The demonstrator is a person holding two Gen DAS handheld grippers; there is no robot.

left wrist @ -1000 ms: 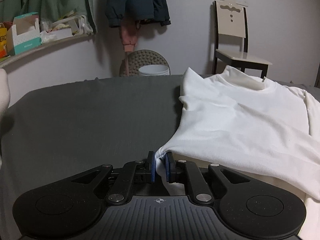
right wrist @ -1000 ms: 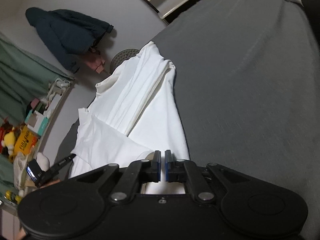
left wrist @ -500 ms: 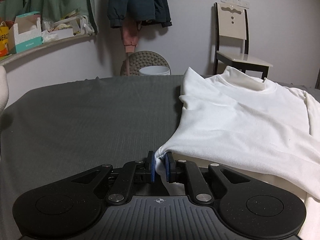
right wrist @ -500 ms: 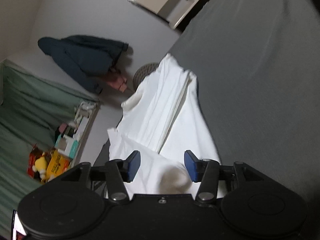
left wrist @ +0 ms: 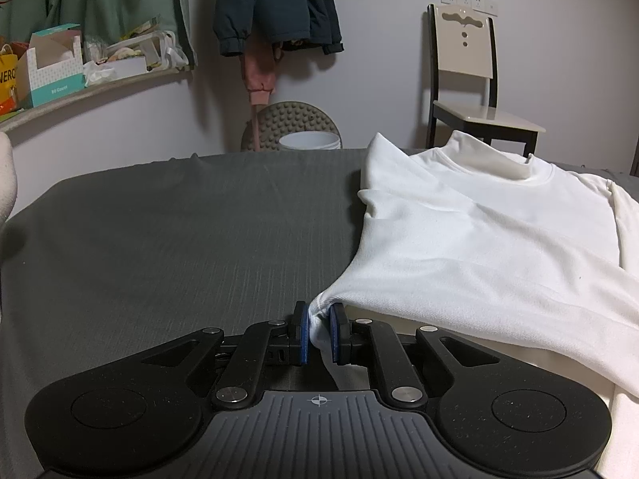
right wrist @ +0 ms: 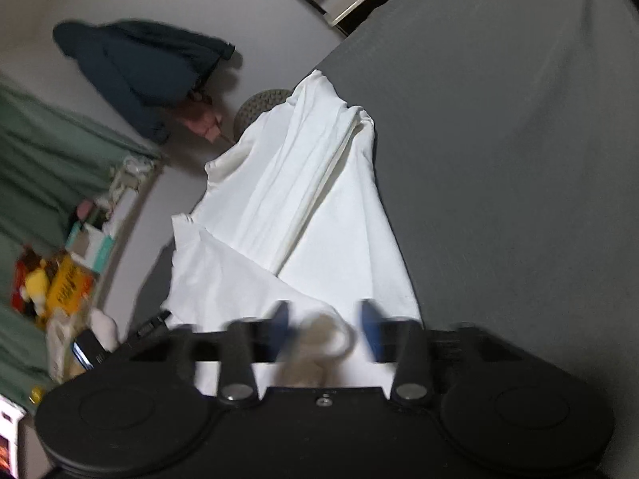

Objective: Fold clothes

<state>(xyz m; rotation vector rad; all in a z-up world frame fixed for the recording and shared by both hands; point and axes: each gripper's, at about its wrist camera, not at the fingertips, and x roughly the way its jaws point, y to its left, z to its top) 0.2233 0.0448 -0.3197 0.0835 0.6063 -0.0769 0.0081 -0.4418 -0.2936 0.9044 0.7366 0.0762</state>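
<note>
A white long-sleeved shirt [left wrist: 479, 231] lies on the dark grey cloth-covered surface [left wrist: 179, 239], collar toward the far edge. My left gripper [left wrist: 318, 329] is shut on a pinched corner of the shirt's near left edge, the fabric bunched between the blue pads. In the right wrist view the same shirt [right wrist: 303, 207] lies partly folded, with a sleeve laid over the body. My right gripper [right wrist: 325, 327] is open above the shirt's near hem, its blue pads wide apart and blurred by motion, with nothing gripped between them.
A chair [left wrist: 467, 92] stands beyond the far edge. Dark jackets [left wrist: 275, 4] hang on the wall over a round stool and white bucket [left wrist: 309, 141]. A shelf [left wrist: 100, 80] with boxes and bags runs along the left. Bare grey surface lies left of the shirt.
My right gripper was shut a second ago; it has let go and opened wide over the shirt's hem, its view tilting. The left gripper has kept its hold and barely moved.
</note>
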